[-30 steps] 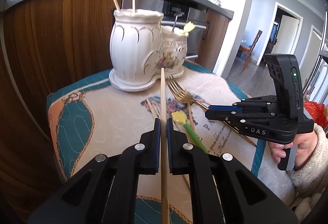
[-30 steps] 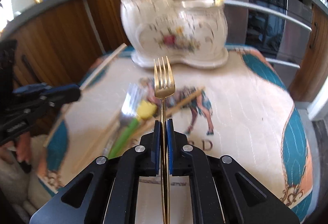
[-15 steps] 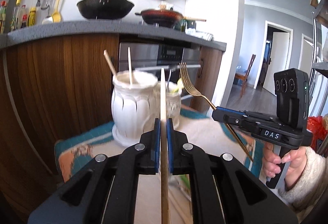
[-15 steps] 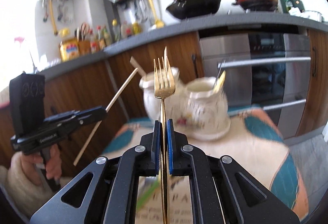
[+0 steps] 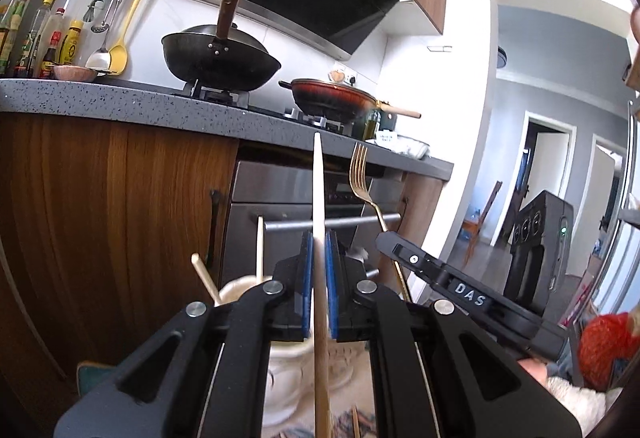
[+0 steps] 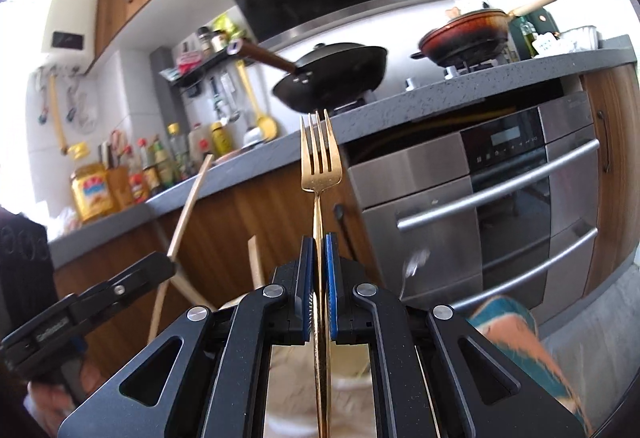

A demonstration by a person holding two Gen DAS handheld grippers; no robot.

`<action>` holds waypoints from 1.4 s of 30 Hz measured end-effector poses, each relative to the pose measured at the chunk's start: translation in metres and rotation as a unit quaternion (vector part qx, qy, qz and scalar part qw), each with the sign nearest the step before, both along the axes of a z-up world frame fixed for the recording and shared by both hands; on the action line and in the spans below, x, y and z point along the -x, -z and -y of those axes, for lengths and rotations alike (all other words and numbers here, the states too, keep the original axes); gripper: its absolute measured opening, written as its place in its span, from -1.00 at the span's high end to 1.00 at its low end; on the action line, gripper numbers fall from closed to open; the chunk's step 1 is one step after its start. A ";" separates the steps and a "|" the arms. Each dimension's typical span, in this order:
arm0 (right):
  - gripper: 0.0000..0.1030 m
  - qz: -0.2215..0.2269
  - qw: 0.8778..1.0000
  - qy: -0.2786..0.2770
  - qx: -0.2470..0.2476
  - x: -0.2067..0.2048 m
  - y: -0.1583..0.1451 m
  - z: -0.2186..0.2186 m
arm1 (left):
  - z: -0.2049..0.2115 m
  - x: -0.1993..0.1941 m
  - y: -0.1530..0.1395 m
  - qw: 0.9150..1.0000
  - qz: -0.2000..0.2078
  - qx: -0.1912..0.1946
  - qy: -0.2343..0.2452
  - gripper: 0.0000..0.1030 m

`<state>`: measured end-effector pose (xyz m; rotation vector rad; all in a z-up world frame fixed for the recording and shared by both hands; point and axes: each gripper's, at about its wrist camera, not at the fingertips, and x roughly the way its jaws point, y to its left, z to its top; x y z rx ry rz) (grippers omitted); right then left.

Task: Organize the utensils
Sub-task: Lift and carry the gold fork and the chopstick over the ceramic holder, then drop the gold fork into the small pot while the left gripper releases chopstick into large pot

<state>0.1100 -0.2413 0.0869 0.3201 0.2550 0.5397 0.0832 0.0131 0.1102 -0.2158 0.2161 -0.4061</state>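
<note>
My left gripper (image 5: 319,258) is shut on a wooden chopstick (image 5: 319,189) that points up and away. My right gripper (image 6: 319,258) is shut on a gold fork (image 6: 319,157), tines up. Both are raised above the white ceramic utensil holder (image 5: 288,362), whose rim shows just below the left jaws with two chopsticks (image 5: 260,250) standing in it. In the left wrist view the right gripper (image 5: 390,238) is close at the right, holding the fork (image 5: 362,177). In the right wrist view the left gripper (image 6: 166,264) is at the left with its chopstick (image 6: 188,209).
A patterned cloth (image 6: 516,334) covers the table below. Behind stand a wooden cabinet (image 5: 100,205), a steel oven (image 6: 500,205) and a grey counter (image 5: 120,101) with a black wok (image 5: 218,57) and a red pan (image 5: 332,97). A doorway (image 5: 548,165) is at the right.
Both grippers have risen and tilted up from the table, each carrying its utensil. The holder has dropped to the bottom of both views; the cloth and loose utensils are mostly out of sight.
</note>
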 end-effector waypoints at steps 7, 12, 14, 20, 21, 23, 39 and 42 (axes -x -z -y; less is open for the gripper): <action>0.86 0.001 1.000 0.020 0.001 -0.036 0.004 -0.017 | 0.002 -0.025 -0.009 0.999 0.036 0.008 -0.029 0.88; 0.86 0.006 1.000 0.029 0.008 -0.040 0.013 -0.022 | 0.002 -0.040 -0.008 0.997 0.057 0.008 -0.058 0.88; 0.86 0.010 0.999 0.033 0.011 -0.039 0.015 -0.022 | 0.004 -0.044 -0.005 0.996 0.064 0.000 -0.069 0.88; 0.86 0.018 0.999 0.046 0.003 -0.038 0.018 -0.019 | 0.015 -0.049 0.006 0.994 0.070 -0.035 -0.079 0.88; 0.86 0.019 0.999 0.048 0.004 -0.038 0.018 -0.019 | 0.018 -0.047 0.008 0.992 0.076 -0.046 -0.084 0.88; 0.86 0.025 0.998 0.057 0.008 -0.038 0.019 -0.021 | 0.021 -0.042 0.011 0.992 0.080 -0.064 -0.073 0.88; 0.86 0.041 0.995 0.077 0.050 -0.043 0.025 -0.036 | 0.034 -0.023 0.021 0.988 0.089 -0.117 -0.052 0.88; 0.86 0.039 0.995 0.073 0.056 -0.036 0.029 -0.034 | 0.030 -0.024 0.022 0.988 0.088 -0.115 -0.056 0.88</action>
